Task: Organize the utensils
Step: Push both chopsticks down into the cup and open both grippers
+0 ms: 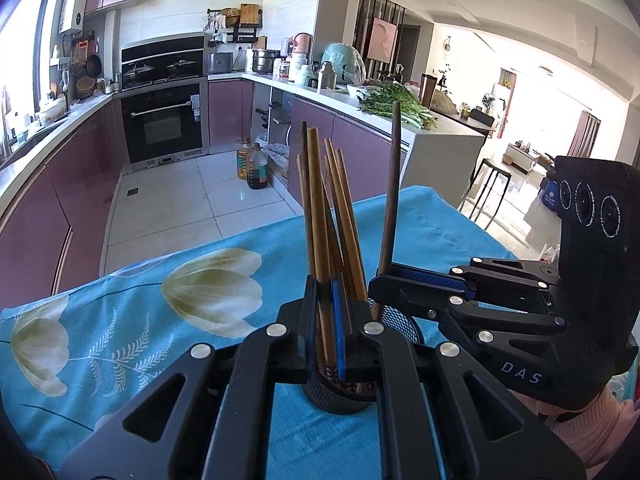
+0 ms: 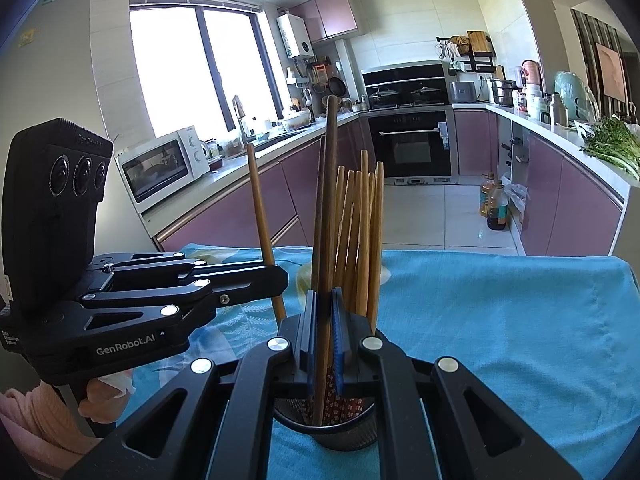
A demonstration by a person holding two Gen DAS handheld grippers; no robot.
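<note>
Chopsticks [image 2: 356, 240], long brown wood, stand in a black mesh cup [image 2: 340, 436]; each gripper pinches one.

We see a kitchen in strong daylight: the window [image 2: 192, 76] on the far left blows out to white, as does the living room [image 1: 532, 120] on the far right. Fisheye bending curves the counters, dark vignette rings the corners, and focus stays fairly sharp throughout.

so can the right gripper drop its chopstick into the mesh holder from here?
Probably yes: the right gripper, shut on a dark chopstick, sits just above the mesh holder, whose mouth looks open beside the other chopsticks.
</note>
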